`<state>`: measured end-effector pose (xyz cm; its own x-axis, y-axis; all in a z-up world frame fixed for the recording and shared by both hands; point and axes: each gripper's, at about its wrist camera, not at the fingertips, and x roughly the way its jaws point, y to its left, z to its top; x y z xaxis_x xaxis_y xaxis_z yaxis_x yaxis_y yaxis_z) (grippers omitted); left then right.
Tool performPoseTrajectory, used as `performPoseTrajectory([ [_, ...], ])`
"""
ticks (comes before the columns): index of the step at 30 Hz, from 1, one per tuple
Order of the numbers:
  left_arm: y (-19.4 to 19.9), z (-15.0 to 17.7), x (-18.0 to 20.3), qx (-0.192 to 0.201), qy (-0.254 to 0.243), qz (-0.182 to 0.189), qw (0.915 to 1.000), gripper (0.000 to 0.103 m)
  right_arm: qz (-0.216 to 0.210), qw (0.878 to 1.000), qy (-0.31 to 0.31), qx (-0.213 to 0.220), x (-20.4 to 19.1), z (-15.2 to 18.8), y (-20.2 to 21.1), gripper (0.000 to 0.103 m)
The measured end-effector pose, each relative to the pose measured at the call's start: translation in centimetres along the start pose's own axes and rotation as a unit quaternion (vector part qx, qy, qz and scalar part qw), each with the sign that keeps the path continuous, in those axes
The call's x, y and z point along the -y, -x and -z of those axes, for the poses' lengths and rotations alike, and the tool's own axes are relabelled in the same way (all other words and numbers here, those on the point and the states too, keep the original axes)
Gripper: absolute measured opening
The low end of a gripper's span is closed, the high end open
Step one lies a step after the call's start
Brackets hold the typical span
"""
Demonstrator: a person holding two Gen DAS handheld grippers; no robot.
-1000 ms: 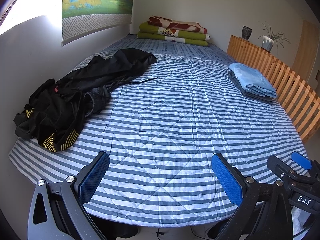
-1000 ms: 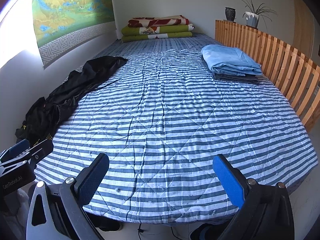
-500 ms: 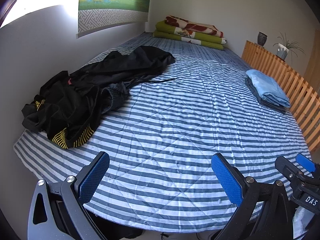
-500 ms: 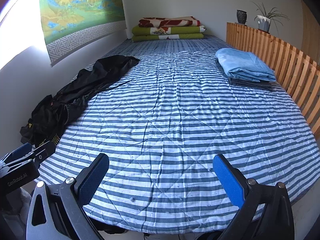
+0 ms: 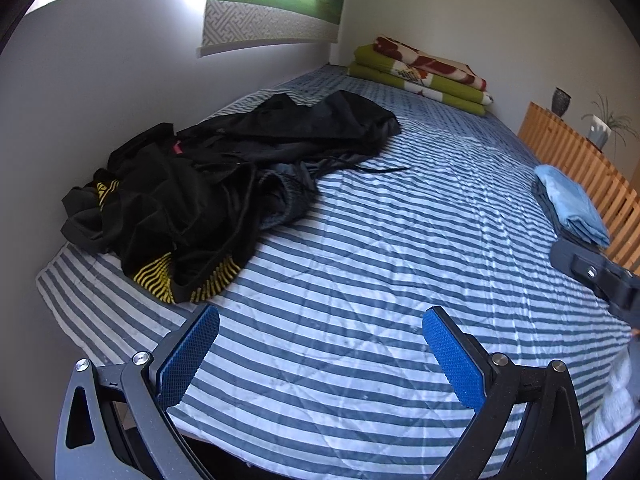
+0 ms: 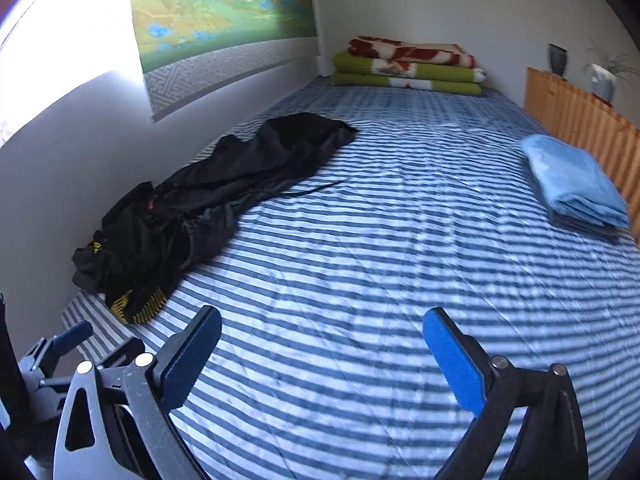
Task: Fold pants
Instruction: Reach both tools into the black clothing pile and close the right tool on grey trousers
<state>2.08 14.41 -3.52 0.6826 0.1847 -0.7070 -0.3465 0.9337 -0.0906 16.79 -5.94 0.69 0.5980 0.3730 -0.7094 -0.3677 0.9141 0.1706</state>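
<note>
Folding hasn't started: both the left hand-held gripper [image 5: 320, 354] and the right hand-held gripper [image 6: 322, 354] hover wide open and empty over the bed [image 5: 360, 264], so next they probably need to reach the crumpled black pants [image 5: 192, 200].

Black pants [image 5: 224, 184]: thin cloth, slight sheen, crumpled; yellow ribbed knit cuffs at 7 o'clock end. Bedcover [image 5: 360, 264]: quilted striped cloth, smooth, faint gloss. Folded blue towel [image 6: 572, 180]: soft matt pile. Rail [image 6: 580, 116] at 2 o'clock: bare slatted wood. Left gripper [image 5: 320, 356], right gripper [image 6: 322, 358]: matt black plastic, metal screws, blue textured rubbery pads [image 5: 452, 356].
</note>
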Motion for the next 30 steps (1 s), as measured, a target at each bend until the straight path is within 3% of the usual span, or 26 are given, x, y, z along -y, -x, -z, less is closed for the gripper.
performPoseTrajectory([
  [9,-2.9,-0.9,-4.4,-0.003,0.026,-0.011,0.9996,0.103,-0.091,0.993,0.028,-0.068,-6.6,-5.1,-10.1,0.068],
  [16,-4.9,-1.3,-7.5,-0.011,0.055,-0.019,0.9983,0.103,-0.14,0.983,0.031,-0.113,-11.7,-7.3,-17.5,0.068],
  [20,-5.8,-1.4,-9.0,-0.018,0.066,-0.025,0.9973,0.102,-0.14,0.981,0.033,-0.133,-13.9,-7.9,-21.0,0.068],
  [28,-7.8,-1.9,-10.2,-0.027,0.063,-0.035,0.997,0.102,-0.099,0.979,0.074,-0.164,-16.7,-7.8,-25.8,0.067],
  [29,-8.4,-2.2,-10.4,-0.034,0.058,-0.033,0.9972,0.101,-0.09,0.979,0.079,-0.168,-16.8,-7.7,-26.3,0.06],
  [30,-8.8,-2.4,-10.5,-0.036,0.056,-0.027,0.9974,0.1,-0.084,0.978,0.08,-0.174,-16.8,-7.6,-26.9,0.044],
])
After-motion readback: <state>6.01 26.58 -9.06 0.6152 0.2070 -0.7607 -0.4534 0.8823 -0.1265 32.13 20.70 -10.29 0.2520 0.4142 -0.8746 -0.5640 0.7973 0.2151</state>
